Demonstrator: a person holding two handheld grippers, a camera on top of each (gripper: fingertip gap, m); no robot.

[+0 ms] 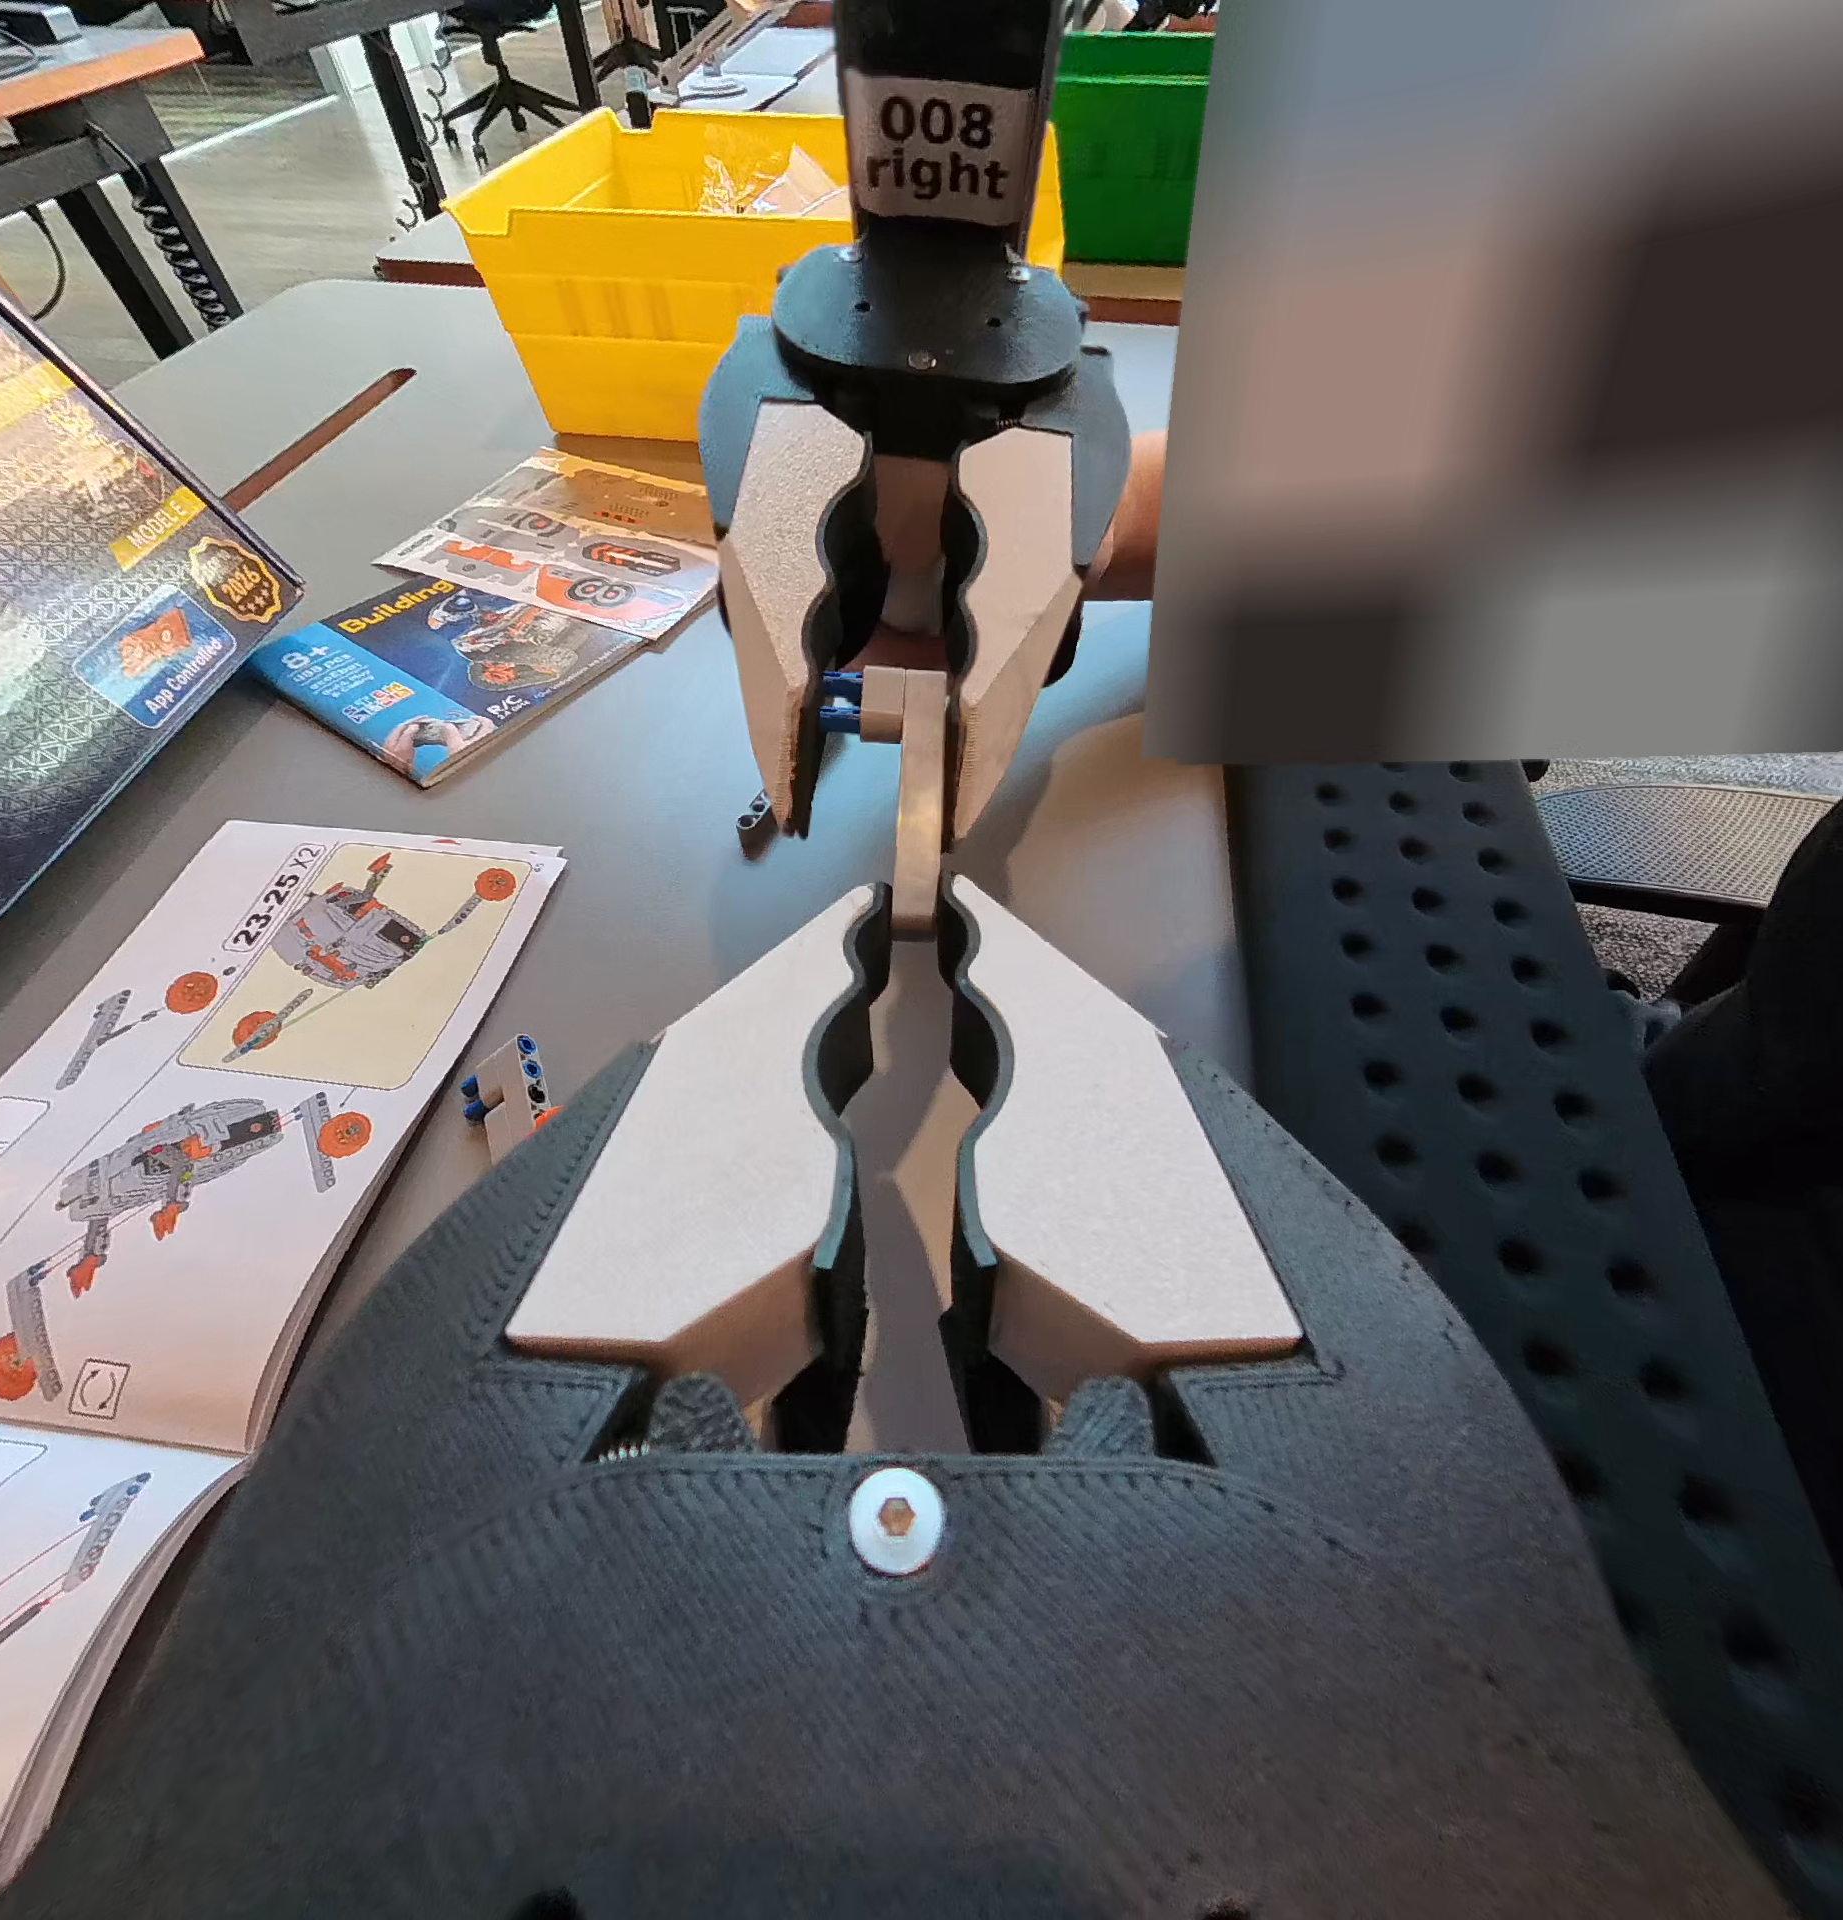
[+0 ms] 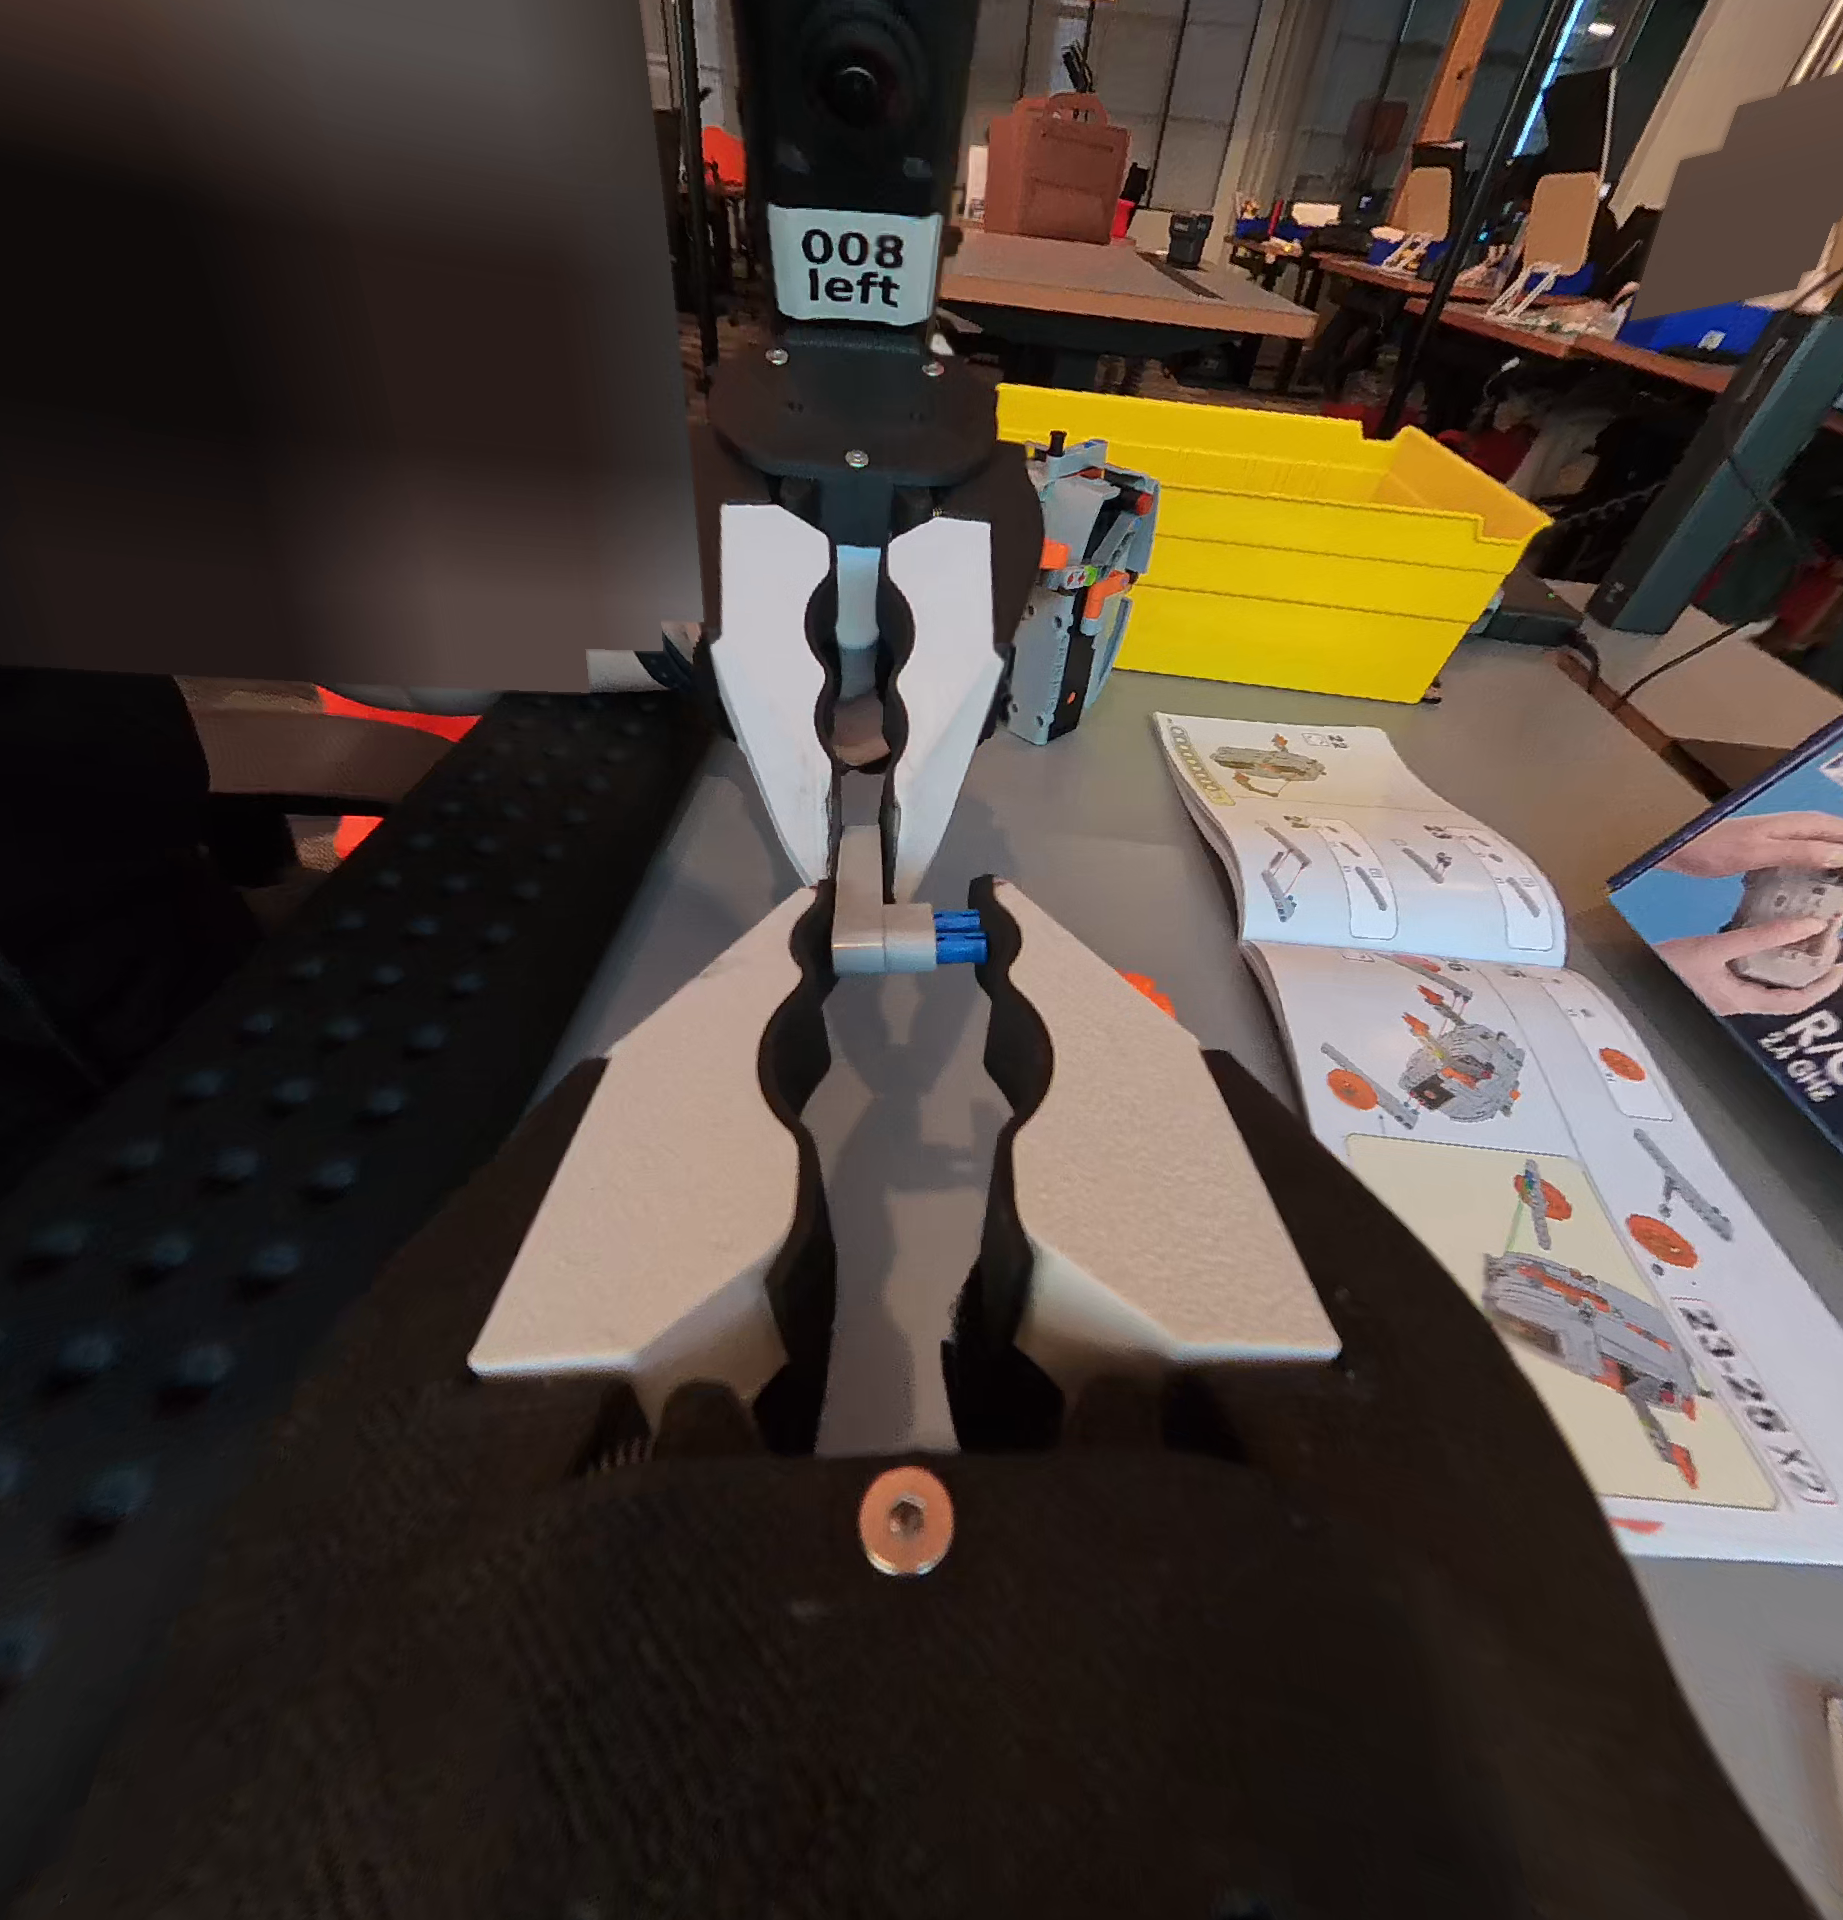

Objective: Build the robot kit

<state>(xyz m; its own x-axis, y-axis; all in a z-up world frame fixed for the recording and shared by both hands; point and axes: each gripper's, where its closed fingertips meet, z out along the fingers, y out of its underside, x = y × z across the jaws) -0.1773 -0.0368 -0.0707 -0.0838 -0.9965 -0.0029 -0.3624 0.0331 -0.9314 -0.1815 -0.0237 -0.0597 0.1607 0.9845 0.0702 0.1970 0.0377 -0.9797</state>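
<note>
My left gripper (image 1: pixel 915 902) is shut on the lower end of a long grey beam (image 1: pixel 919 821), held above the grey table (image 1: pixel 626 831). My right gripper (image 1: pixel 877 823) faces it tip to tip. Its jaws are closed across the beam's far end, where a short grey connector (image 1: pixel 884 704) with blue pins (image 1: pixel 839 694) sits crosswise. In the right wrist view the right gripper (image 2: pixel 899 900) pinches that connector (image 2: pixel 884 940) and its blue pins (image 2: pixel 956 935) between its fingertips. The left gripper (image 2: pixel 861 879) holds the beam (image 2: pixel 861 850) just behind.
An open instruction booklet (image 1: pixel 221 1091) (image 2: pixel 1468 1091) lies beside the grippers, with a small grey piece with blue pins (image 1: pixel 506 1091). A yellow bin (image 1: pixel 626 270) (image 2: pixel 1291 551), a part-built grey-orange model (image 2: pixel 1088 592), the kit box (image 1: pixel 65 582) and a black perforated chair (image 1: pixel 1468 1091) surround them. Less than 4 cm separates the two grippers' tips.
</note>
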